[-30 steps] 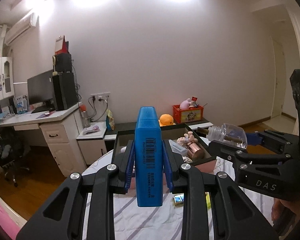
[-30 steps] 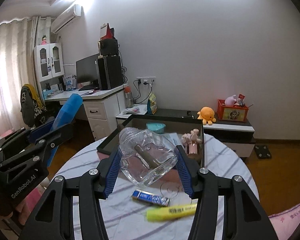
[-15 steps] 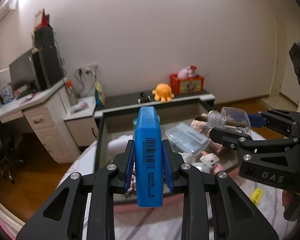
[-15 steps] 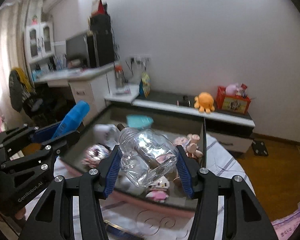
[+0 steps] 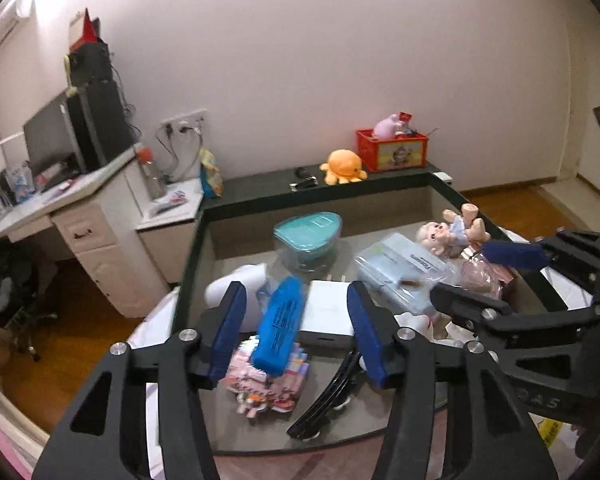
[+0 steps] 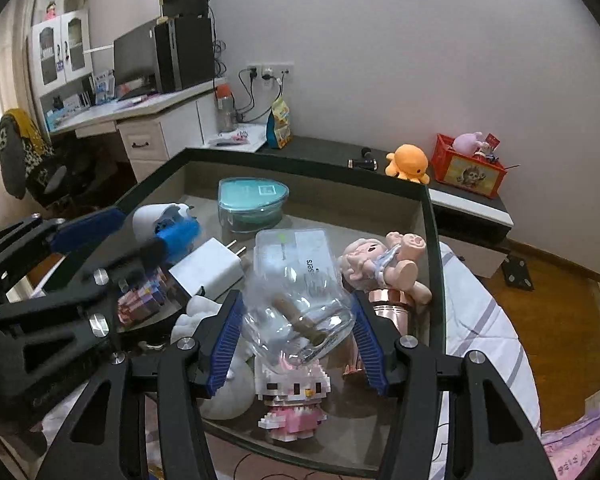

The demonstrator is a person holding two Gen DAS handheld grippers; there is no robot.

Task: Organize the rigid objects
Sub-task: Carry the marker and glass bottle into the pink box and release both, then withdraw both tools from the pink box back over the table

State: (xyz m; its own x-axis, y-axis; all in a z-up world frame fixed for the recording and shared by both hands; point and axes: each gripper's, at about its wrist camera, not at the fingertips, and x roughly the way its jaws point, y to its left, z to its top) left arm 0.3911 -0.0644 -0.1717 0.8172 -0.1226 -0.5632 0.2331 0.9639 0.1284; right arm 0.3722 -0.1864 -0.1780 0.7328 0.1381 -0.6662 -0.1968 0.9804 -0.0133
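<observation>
A blue box [image 5: 280, 328] tilts loose between the pads of my left gripper [image 5: 298, 334], whose jaws are opening; a gap shows on both sides of it. It hangs over the dark-rimmed tray [image 5: 320, 196]. In the right wrist view a clear glass jar [image 6: 300, 304] with a brown stick inside, blurred, sits between the pads of my right gripper [image 6: 298, 340], whose jaws are opening too, above a Hello Kitty block figure [image 6: 292, 396]. Each view shows the other gripper at its side: right gripper [image 5: 476, 276], left gripper [image 6: 128, 240] with the blue box [image 6: 178, 236].
The tray [image 6: 300, 164] holds a teal-lidded container [image 5: 308, 232], a white charger [image 5: 328, 312], a doll [image 6: 384, 260], a copper cup [image 6: 388, 300], a black hair clip [image 5: 328, 392] and a pink pack [image 5: 268, 380]. A striped cloth [image 6: 480, 320] covers the table.
Both grippers moved forward and down over the tray. Both pairs of jaws have widened: the blue box has tipped over loose, and the jar has slipped lower between the right pads.
</observation>
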